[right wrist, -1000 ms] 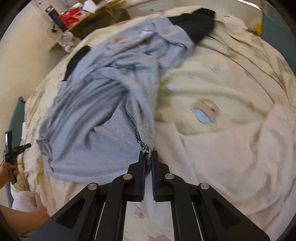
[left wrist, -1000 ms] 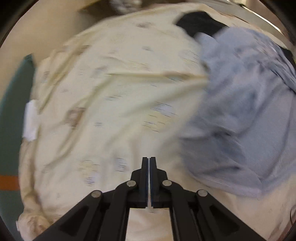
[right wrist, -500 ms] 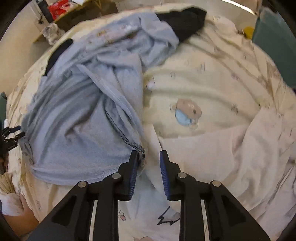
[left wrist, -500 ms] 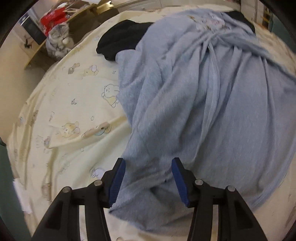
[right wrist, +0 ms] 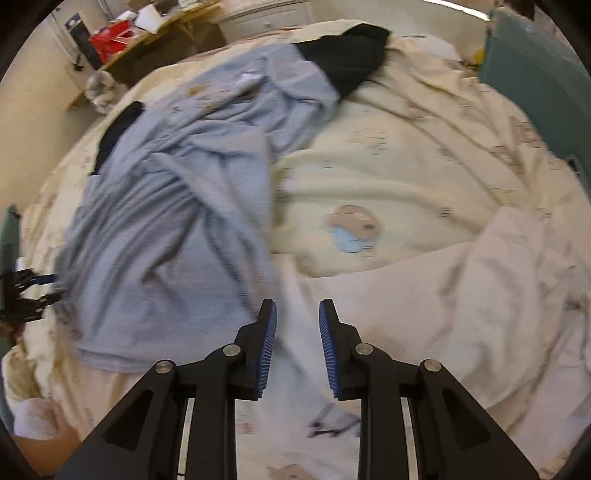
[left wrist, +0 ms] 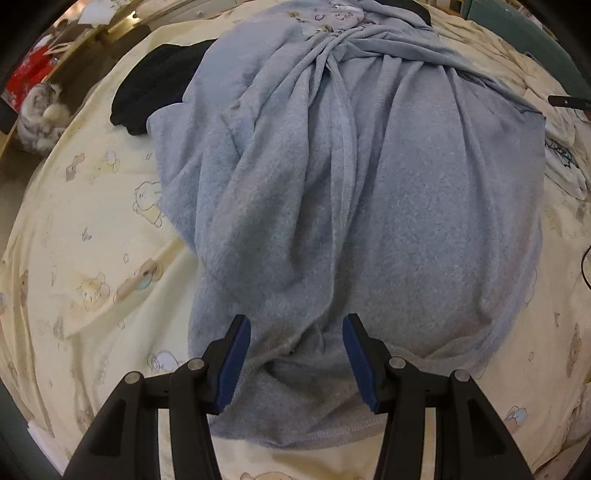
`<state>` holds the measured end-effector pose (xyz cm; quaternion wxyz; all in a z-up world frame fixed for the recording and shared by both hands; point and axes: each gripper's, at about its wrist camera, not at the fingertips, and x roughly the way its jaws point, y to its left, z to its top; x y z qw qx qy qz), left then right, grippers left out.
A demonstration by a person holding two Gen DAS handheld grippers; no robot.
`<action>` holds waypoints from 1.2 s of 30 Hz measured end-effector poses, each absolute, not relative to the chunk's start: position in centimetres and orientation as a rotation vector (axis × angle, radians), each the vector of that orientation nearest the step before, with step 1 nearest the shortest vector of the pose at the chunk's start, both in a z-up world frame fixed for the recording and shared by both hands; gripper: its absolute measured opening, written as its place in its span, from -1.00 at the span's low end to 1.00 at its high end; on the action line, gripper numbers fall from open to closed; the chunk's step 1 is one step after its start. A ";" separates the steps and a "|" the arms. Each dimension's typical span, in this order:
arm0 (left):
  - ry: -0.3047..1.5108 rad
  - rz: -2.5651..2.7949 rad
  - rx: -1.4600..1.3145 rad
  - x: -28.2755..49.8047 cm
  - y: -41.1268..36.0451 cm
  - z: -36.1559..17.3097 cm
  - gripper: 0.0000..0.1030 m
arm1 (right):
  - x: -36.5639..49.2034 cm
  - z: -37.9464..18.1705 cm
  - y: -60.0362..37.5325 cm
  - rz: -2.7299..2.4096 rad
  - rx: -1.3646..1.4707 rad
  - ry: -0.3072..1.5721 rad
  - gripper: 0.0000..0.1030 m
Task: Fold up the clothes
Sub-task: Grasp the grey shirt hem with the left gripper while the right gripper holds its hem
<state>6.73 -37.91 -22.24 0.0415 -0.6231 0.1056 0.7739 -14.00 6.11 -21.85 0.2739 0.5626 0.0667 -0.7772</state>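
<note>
A light blue fleece garment (left wrist: 351, 206) lies crumpled on the cream bear-print bedsheet (left wrist: 92, 229). My left gripper (left wrist: 296, 360) is open, its jaws straddling the garment's near hem just above the cloth. In the right wrist view the same garment (right wrist: 173, 221) lies to the left. My right gripper (right wrist: 297, 347) is open and empty, just right of the garment's edge over a white cloth (right wrist: 461, 302). The left gripper (right wrist: 26, 291) shows at the far left edge.
A black garment lies under the blue one's far end (left wrist: 155, 88) and shows in the right wrist view (right wrist: 347, 59). A cat (left wrist: 38, 114) sits by a cluttered wooden desk (right wrist: 147, 33) beyond the bed. A teal panel (right wrist: 535, 85) stands at the right.
My right gripper let go of the blue garment's edge and opened wider. My left gripper swung from the bare sheet to the garment's hem and opened.
</note>
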 end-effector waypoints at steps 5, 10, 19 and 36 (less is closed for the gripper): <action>0.340 2.280 -1.939 5.8 -37.2 -23.6 -0.35 | -12.7 -21.6 4.9 -2.016 1.499 0.119 -0.47; 0.279 2.194 -1.987 5.8 -36.8 -24.5 0.03 | -11.7 -21.0 4.3 -1.983 1.453 0.119 -0.36; 0.335 2.245 -2.004 5.7 -35.8 -24.2 0.03 | -12.0 -21.2 3.6 -2.011 1.443 0.132 1.00; 0.352 2.401 -1.961 6.5 -34.3 -19.0 -0.95 | -17.0 -25.8 -1.6 -1.863 1.395 0.595 0.20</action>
